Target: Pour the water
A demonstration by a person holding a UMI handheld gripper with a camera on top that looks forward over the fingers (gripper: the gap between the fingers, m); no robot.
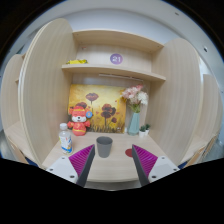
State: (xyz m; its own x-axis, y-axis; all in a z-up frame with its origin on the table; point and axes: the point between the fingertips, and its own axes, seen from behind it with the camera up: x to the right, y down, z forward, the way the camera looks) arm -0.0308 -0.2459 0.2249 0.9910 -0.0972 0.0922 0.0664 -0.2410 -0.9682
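The fingers (pixel 114 168) hang open and empty over the near table (pixel 112 166), the grey cup (pixel 104 146) standing just beyond them and the bottle (pixel 66 139) off to its left, so I'd say the next move is reaching left for the bottle.

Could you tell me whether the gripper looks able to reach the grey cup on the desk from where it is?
Probably yes. The gripper has its jaws open, and the grey cup stands upright just ahead of them on the desk, with nothing between. The bottle stands off to one side.
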